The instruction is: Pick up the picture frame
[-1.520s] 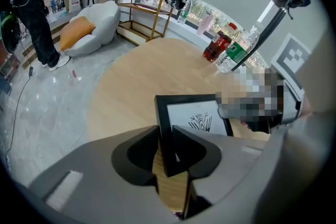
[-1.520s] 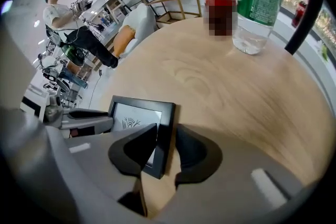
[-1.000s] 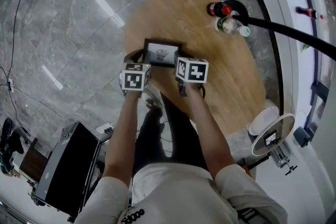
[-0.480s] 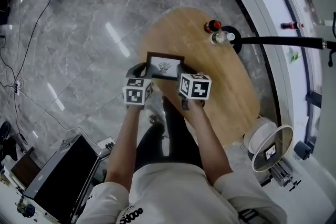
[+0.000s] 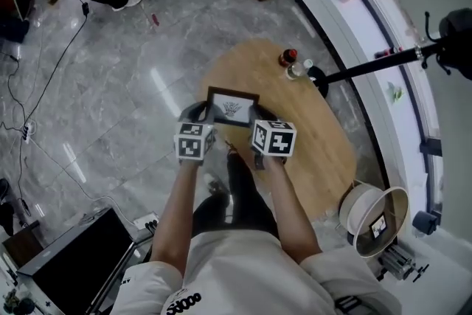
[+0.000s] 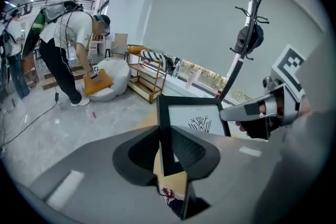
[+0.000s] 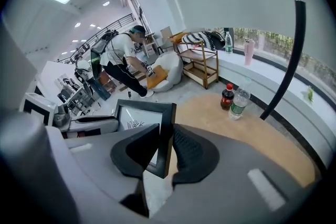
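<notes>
Both grippers have the picture frame (image 5: 232, 107) btwn them, held in the air over the near end of the oval wooden table (image 5: 324, 144). The left gripper (image 6: 164, 136) is clamped on the frame's left short side, toward the lower corner, w/ its black pads pressed on the front and back of the moulding. The right gripper (image 7: 167, 134) is clamped the same way on the opposite short side. So the frame's long axis runs straight across from one gripper to the other, landscape and approx level, and from each gripper the frame stretches inward toward its partner. The glazed face (white sheet w/ a small dark line drawing, black border) is turned up and back toward the person holding it. The top edge is tipped away, out beyond the jaw tips. Ahead of the right gripper and off to its right, two bottles stand side by side on the table. One is a cola bottle (image 7: 227, 97) w/ a red cap, the other a clear bottle (image 7: 238, 104) w/ a green label. A black pole (image 7: 286, 76) rises just beyond them. Well beyond the left gripper, across the grey marble floor (image 5: 110, 107), another person (image 6: 68, 50) bends over a white beanbag seat (image 6: 113, 84) w/ an orange cushion on it. A low wooden rack (image 6: 149, 78) stands just to the right of it.
</notes>
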